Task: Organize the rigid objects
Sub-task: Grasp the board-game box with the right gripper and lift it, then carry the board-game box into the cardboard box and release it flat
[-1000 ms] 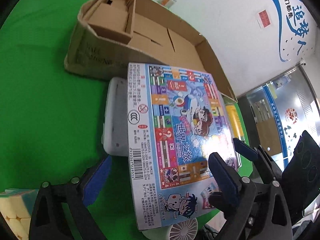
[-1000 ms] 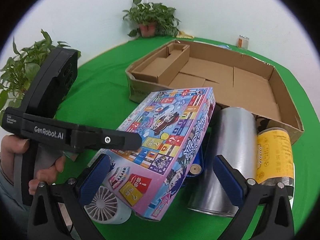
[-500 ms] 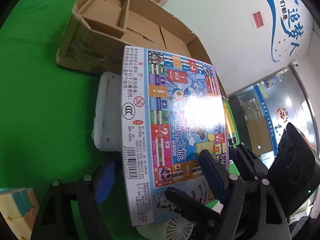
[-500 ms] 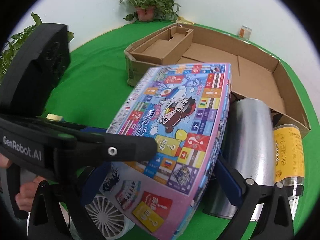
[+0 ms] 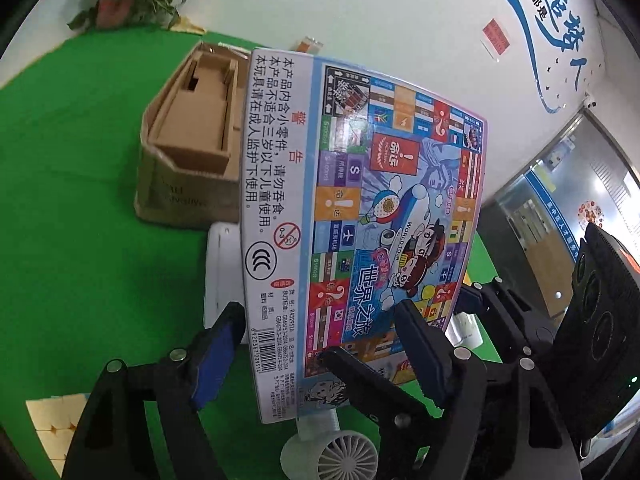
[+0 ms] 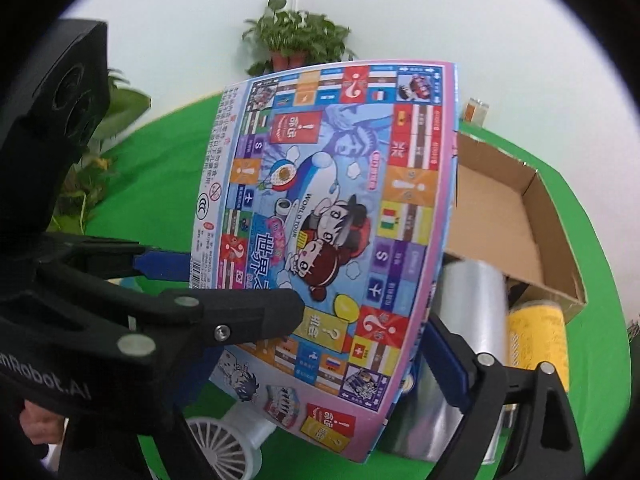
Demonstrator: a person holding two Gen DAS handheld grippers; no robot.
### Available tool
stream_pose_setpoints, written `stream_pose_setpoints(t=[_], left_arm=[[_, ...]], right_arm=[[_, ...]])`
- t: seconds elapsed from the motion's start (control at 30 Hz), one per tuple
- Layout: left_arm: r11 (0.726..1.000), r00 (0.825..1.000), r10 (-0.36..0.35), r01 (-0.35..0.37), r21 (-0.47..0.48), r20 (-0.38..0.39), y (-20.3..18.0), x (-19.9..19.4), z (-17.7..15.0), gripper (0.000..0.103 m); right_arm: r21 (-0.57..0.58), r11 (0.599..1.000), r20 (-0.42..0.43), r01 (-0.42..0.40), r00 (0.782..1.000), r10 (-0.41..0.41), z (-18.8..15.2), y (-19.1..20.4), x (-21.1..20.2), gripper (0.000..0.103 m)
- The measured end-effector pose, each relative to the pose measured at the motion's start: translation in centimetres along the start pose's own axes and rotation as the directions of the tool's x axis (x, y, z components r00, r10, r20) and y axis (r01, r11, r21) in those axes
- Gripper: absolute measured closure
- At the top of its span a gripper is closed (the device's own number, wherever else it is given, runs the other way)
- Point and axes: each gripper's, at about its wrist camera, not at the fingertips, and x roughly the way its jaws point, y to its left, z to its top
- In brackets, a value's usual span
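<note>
My left gripper [image 5: 320, 352] pinches the board game box [image 5: 360, 220] by its near corner; my right gripper's [image 6: 320, 340] jaws, just closing, straddle its other side. It tilts above the green table [image 5: 80, 200], before the cardboard tray [image 6: 520, 220]

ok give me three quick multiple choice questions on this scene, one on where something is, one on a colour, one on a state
1. Where is the small white fan?
A. in the carton
B. under the game box
C. on the plant

2. What colour is the table cloth?
A. green
B. red
C. grey

3. How is the game box held?
A. flat on the cloth
B. tilted up in the left hand-held gripper
C. inside the carton

Answers: 1 B, the fan shows below the box's near edge. 2 A, the cloth is green all round the carton. 3 B, the gripper's fingers clamp its near end and it stands clear of the cloth.
</note>
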Motion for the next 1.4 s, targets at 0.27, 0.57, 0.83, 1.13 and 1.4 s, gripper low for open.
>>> stream_pose_setpoints(t=[0.27,0.57,0.83,1.13,1.4], left_arm=[[0.997,0.996,0.045,-0.049,0.054,0.072,-1.1,-2.6,0.1,0.029],[0.988,0.982,0.089,-0.109,0.110,0.168,-3.6,-7.4,3.9,0.029],[0.975,0.968,0.127,-0.161,0.150,0.218,-5.5,-9.7,7.3,0.029],[0.962,0.959,0.153,-0.200,0.186,0.239,-8.3,-8.5,9.6,0.029],[0.961,0.967,0.174,-0.208,0.181,0.186,-8.1,-6.3,10.0,0.029]], right_arm=[[0.005,1.000,0.051,0.030,0.998,-0.030,1.8,-1.2,-0.6,0.014],[0.050,0.999,0.130,0.018,0.991,-0.024,6.7,-4.2,-1.8,0.017],[0.092,0.996,0.191,-0.008,0.981,-0.010,10.1,-7.0,-3.0,0.017],[0.139,0.990,0.210,-0.033,0.978,0.004,12.7,-9.5,-2.1,0.018],[0.152,0.987,0.161,-0.051,0.987,0.026,13.9,-9.2,1.2,0.018]])
